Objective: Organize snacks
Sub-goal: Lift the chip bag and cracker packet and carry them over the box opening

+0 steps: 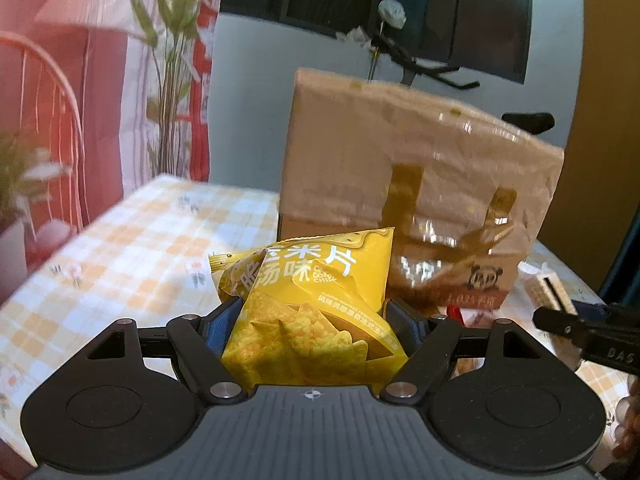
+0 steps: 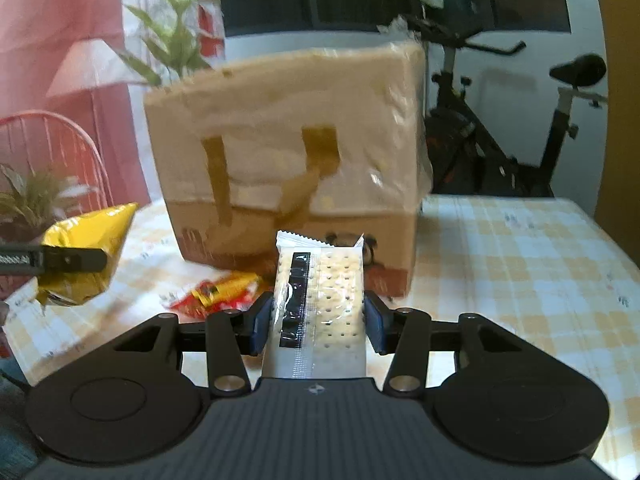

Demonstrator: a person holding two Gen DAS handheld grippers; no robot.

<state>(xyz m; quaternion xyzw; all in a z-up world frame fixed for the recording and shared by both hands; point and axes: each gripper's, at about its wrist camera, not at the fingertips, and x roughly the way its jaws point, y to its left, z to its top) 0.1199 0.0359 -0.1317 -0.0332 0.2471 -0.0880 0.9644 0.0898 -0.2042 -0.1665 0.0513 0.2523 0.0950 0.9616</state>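
Clamped in my left gripper [image 1: 312, 320], the yellow chip bag [image 1: 316, 300] hung above the table [image 1: 140, 232]; my right gripper [image 2: 318, 320] pinched the cracker pack [image 2: 320, 300], both lifted toward the cardboard box [image 2: 288, 152], presumably for stowing.

A yellow bag of corn chips [image 1: 308, 312], puffed and printed with white lettering and pictured chips, is lifted clear of the table with its top edge tilted up. A clear-wrapped pack of pale crackers [image 2: 324, 304] with a black stripe stands nearly upright before the taped cardboard box [image 2: 288, 152]. Red and yellow snack packets [image 2: 216, 294] lie flat at the box's foot.
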